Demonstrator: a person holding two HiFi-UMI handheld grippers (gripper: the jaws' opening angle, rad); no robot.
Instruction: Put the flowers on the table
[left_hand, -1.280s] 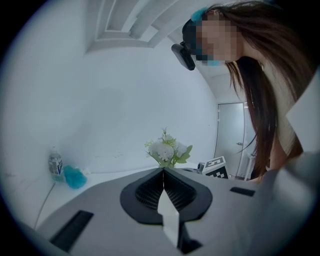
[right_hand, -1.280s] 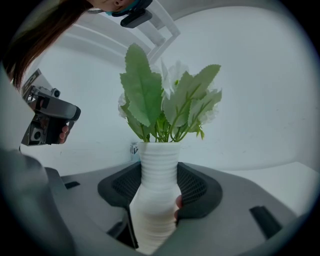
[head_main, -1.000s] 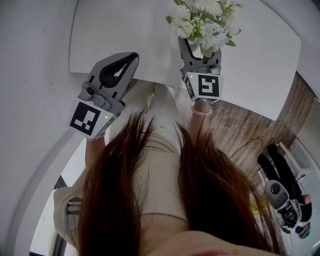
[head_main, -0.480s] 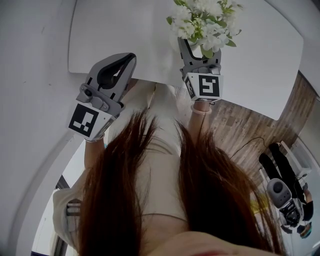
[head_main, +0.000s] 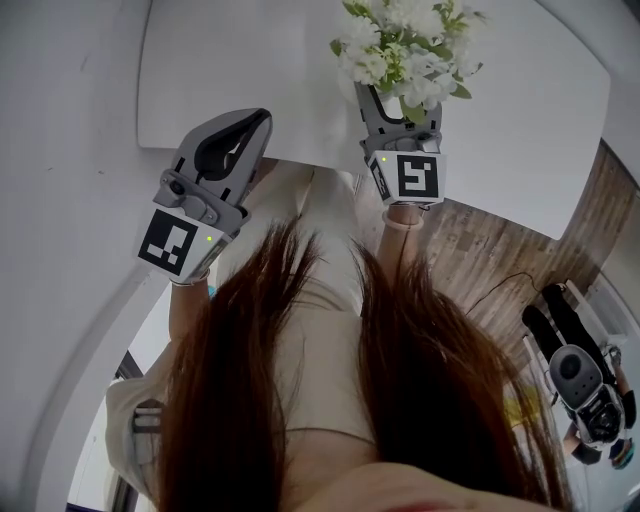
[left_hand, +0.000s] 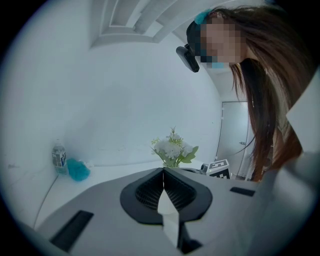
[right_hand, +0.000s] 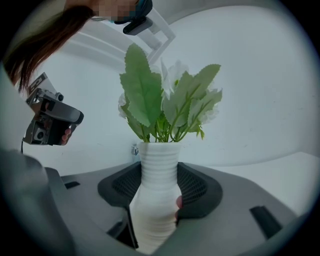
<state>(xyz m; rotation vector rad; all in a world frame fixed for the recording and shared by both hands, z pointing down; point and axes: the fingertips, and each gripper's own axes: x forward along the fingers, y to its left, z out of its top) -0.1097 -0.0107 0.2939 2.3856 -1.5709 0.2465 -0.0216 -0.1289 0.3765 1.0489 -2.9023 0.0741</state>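
Now our right gripper (head_main: 400, 102) has its jaws closed on the ribbed white vase (right_hand: 156, 200), which is upright and holds the flowers (head_main: 405, 45) and green leaves, above the white table (head_main: 250, 70) just past its near edge. Much bare tabletop lies left of the bouquet. Our left gripper (head_main: 250, 122) hovers at the same edge, jaws pressed together on nothing. We cannot see the foot of the vase, so whether it touches the table is unclear. The blooms are cut off at the top of the head view.
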